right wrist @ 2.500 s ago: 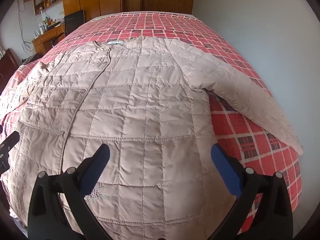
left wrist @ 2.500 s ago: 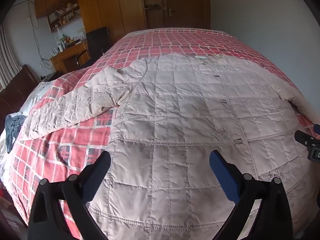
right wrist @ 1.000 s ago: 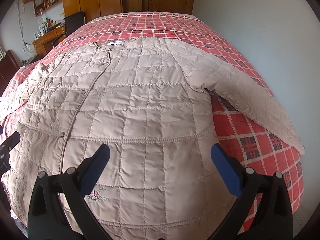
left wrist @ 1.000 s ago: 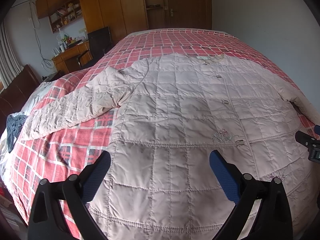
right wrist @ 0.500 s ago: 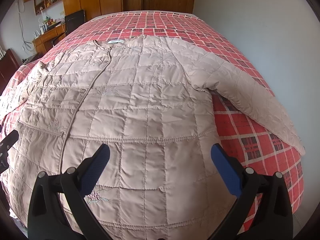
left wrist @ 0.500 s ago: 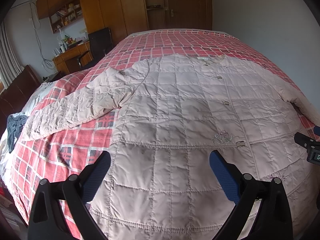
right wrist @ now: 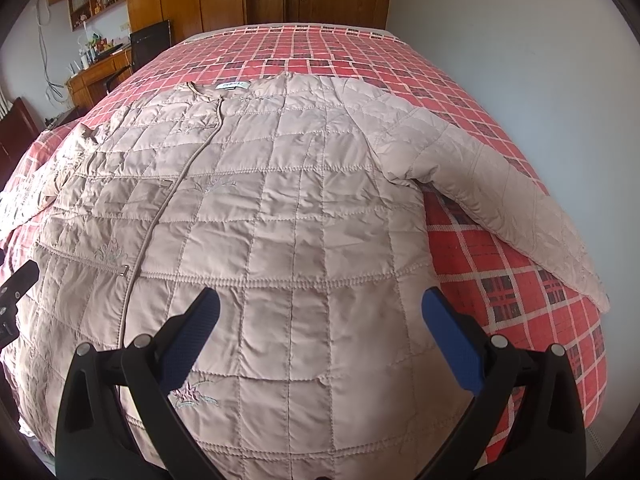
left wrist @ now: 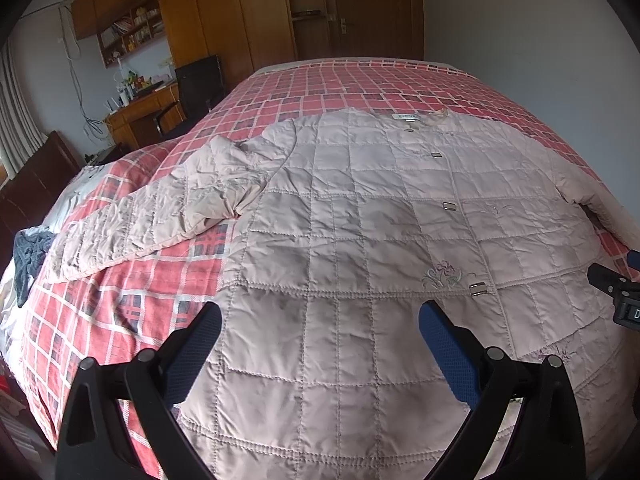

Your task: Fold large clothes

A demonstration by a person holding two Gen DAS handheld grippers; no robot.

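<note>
A large beige quilted jacket [left wrist: 360, 232] [right wrist: 280, 208] lies flat, front up and buttoned, on a bed with a red plaid cover [left wrist: 120, 304] [right wrist: 500, 292]. Its left sleeve [left wrist: 160, 216] runs out crumpled toward the left; its right sleeve [right wrist: 500, 200] lies straight toward the bed's right edge. My left gripper [left wrist: 320, 320] hovers open above the jacket's lower left panel, holding nothing. My right gripper [right wrist: 320, 312] hovers open above the lower right panel, also holding nothing. Each gripper's body shows at the edge of the other's view.
A white wall [right wrist: 540, 40] runs along the bed's right side. Wooden wardrobes and a door [left wrist: 320, 8] stand behind the bed, with a desk and black chair [left wrist: 192, 88] at back left. A dark cloth [left wrist: 28, 252] lies at the bed's left edge.
Almost nothing differs; both views drift very slightly and the jacket lies as before. Both grippers have stayed open.
</note>
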